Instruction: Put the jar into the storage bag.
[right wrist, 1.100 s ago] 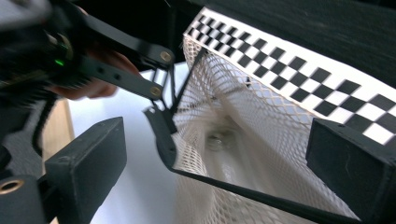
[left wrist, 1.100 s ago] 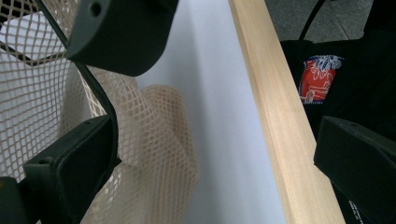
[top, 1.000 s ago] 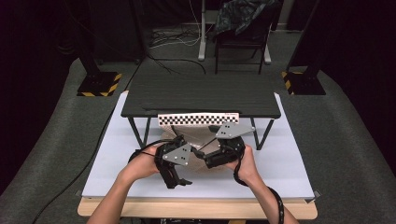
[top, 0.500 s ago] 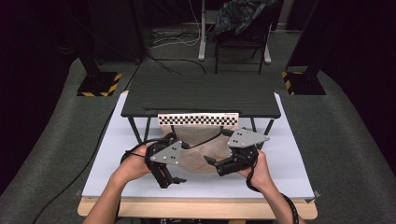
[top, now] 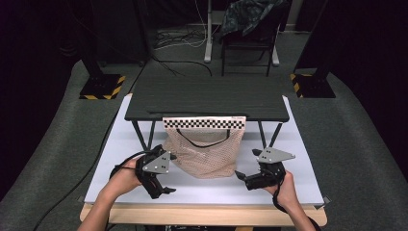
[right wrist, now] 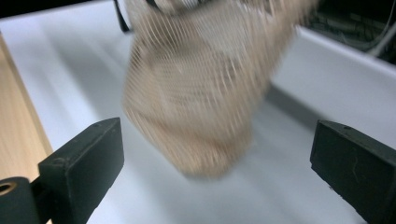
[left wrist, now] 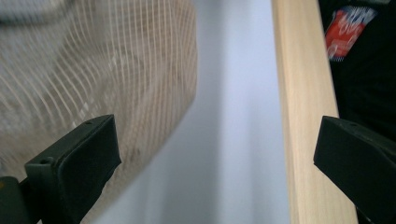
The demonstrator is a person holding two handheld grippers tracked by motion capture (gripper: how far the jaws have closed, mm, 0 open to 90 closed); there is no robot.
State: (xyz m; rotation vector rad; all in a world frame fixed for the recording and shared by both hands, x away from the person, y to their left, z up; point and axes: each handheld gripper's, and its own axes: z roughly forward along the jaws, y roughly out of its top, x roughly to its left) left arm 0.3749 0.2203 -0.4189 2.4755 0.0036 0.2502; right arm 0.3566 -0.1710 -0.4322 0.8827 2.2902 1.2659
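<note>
mesh bag [top: 204,151] is hanging off the near edge of the dark raised shelf [top: 207,98], below the checkered strip [top: 204,122], bottom resting on the white table [top: 120,144]. left gripper [top: 161,188] is sitting near-left of the bag, jaws wide apart, gripping nothing. right gripper [top: 243,177] is sitting near-right, jaws also spread, empty.
</note>
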